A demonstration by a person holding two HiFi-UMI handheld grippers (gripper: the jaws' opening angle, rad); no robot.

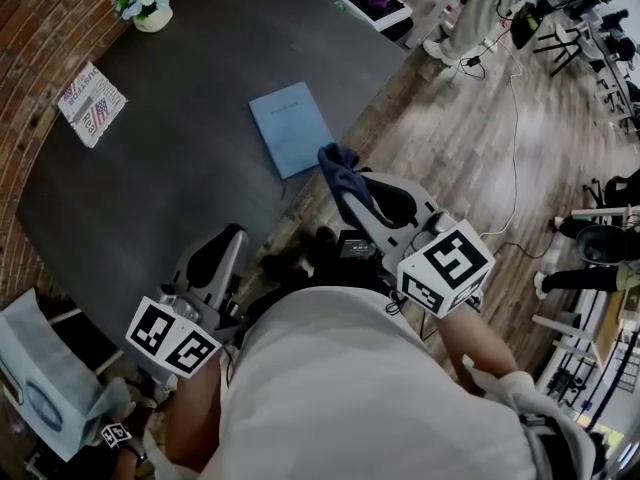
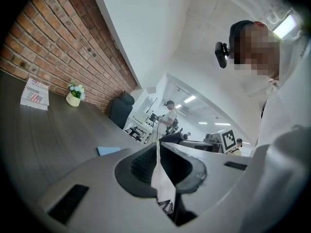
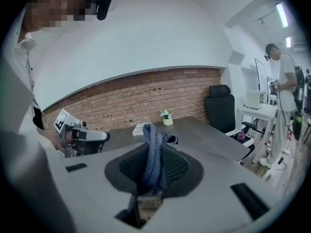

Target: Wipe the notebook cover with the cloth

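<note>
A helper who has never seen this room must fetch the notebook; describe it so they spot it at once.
Find the dark grey table beside the brick wall. On its side nearest the wooden floor, close to the edge, a closed notebook lies flat. It is the only plain light blue thing there; the printed paper and flower pot sit by the wall.

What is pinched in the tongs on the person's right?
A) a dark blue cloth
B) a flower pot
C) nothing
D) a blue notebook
A: the right tongs are shut on the dark blue cloth, while the notebook lies flat on the table.
</note>
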